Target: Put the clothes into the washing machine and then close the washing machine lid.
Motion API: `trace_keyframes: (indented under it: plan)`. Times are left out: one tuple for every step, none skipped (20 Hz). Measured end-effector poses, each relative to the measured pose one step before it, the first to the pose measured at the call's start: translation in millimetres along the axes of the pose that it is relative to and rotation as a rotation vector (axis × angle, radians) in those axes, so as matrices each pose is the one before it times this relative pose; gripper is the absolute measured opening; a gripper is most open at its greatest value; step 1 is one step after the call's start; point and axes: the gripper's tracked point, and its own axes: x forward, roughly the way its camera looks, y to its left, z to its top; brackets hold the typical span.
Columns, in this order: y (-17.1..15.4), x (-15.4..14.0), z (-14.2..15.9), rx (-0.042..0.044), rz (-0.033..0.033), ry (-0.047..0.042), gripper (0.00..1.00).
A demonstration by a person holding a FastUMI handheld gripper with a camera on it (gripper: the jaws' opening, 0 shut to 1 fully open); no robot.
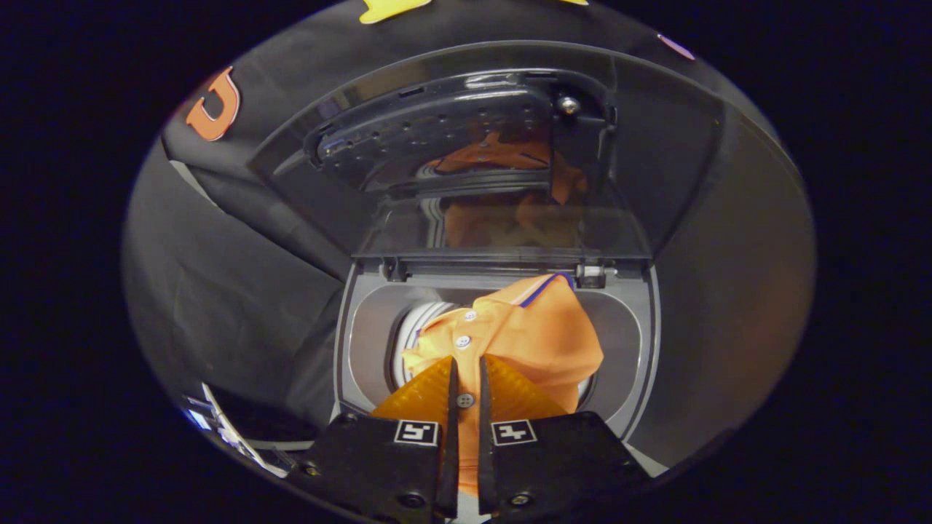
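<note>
Shirt [539, 335] pinched in gripper [466, 375] (over drum)

Orange shirt [539, 335] over open washer [641, 320]

The polo shirt [539, 335] is soft, matt knit cloth with smooth plastic buttons [462, 341], pinched between the nearly closed fingers of the gripper [466, 378]. The washing machine [641, 349] rim is smooth satin plastic. Its raised lid [502, 145] is glossy, see-through plastic that mirrors the shirt, with a shiny metal screw [568, 105]. The booth wall [218, 291] is matt, creased cloth.
</note>
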Motion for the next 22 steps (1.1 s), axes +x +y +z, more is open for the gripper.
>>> trace_keyframes:
  plan:
    - [1.57,2.58,-1.02,-0.00543,-0.00358,-0.01009,0.38]
    - [-0.94,-2.24,2.7,-0.01179,-0.0115,-0.01567,0.52]
    - [-0.18,-3.58,2.14,-0.01321,-0.01725,-0.01476,0.65]
    - [-0.87,-2.21,2.44,-0.0131,-0.01223,-0.01754,0.79]
    - [0.55,-2.49,1.21,-0.00776,-0.00603,-0.0144,0.79]
    - [1.77,-3.39,-0.29,-0.00003,-0.00171,-0.0122,0.79]
    - [-0.88,-0.34,-1.94,-0.00187,-0.00167,-0.00249,0.79]
    - [-0.33,-1.46,-2.12,0.00046,-0.00374,-0.00074,0.79]
    - [-0.12,0.1,-2.16,-0.00047,0.00029,0.00027,0.79]
    - [-0.1,-1.14,-0.92,0.00131,0.00079,-0.00385,0.79]
    - [-1.41,-1.51,-0.27,-0.00125,-0.00177,-0.00326,0.79]
    - [-0.93,-1.58,0.14,-0.00296,-0.00395,-0.00689,0.79]
    - [-2.21,-2.13,0.5,-0.00239,-0.0117,-0.0093,0.79]
    - [-1.82,-2.34,1.4,-0.0059,-0.00922,-0.01566,0.79]
    - [-0.3,-3.15,3.19,-0.00467,-0.00554,-0.01172,0.79]
    - [-0.38,-2.42,1.09,-0.00171,-0.00277,-0.00586,0.79]
    - [0.33,-2.81,-0.26,-0.00375,-0.00227,-0.00763,0.79]
    - [0.17,-3.79,3.22,-0.00344,-0.00088,-0.02009,0.79]
    - [-0.43,-3.62,6.17,-0.00695,-0.00096,-0.03338,0.79]
    - [-1.99,-3.68,6.35,-0.01446,-0.00875,-0.03194,0.79]
    - [0.44,-5.74,4.82,-0.013,-0.00255,-0.02581,0.79]
    - [0.06,-6.31,6.69,-0.01325,-0.0016,-0.02335,0.79]
